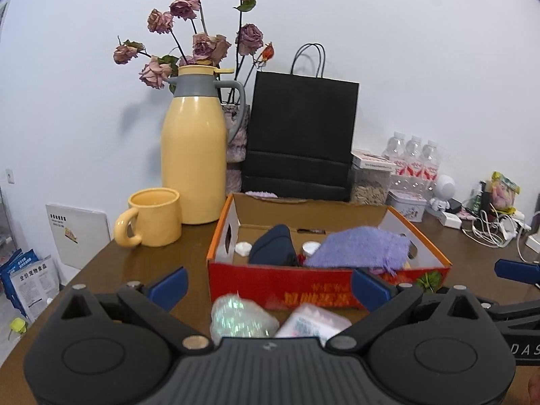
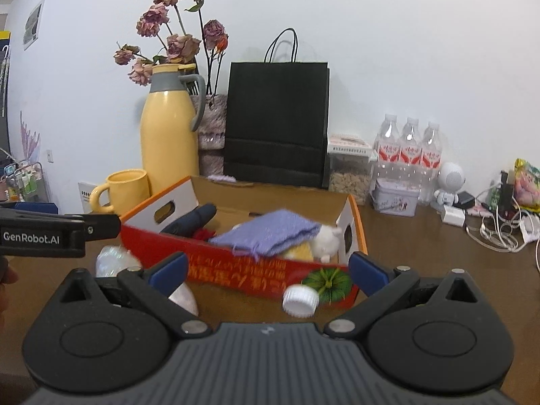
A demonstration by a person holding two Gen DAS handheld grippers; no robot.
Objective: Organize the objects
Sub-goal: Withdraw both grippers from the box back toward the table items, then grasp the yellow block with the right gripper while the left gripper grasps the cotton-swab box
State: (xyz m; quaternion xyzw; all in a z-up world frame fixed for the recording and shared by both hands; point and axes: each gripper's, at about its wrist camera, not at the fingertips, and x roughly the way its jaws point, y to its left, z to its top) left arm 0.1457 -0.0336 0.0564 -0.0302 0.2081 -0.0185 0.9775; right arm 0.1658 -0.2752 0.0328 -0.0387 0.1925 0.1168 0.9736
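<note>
— Where's the next thing?

— A white bottle cap (image 2: 300,300) on the table against the red box (image 2: 236,270), at one o'clock between the spread fingers of my right claw (image 2: 266,271), which grips nothing. My left claw (image 1: 268,285) gapes empty over a glittery pouch (image 1: 239,317) and a pink packet (image 1: 312,322).

— Risks?

— I'd guess the cap skids under the box, or I snag the purple cloth (image 2: 270,233) at twelve draping over the rim.

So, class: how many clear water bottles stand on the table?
3, side by side by the wall, right of the black paper bag: left bottle, middle bottle, right bottle. Others may be hidden behind.
</note>
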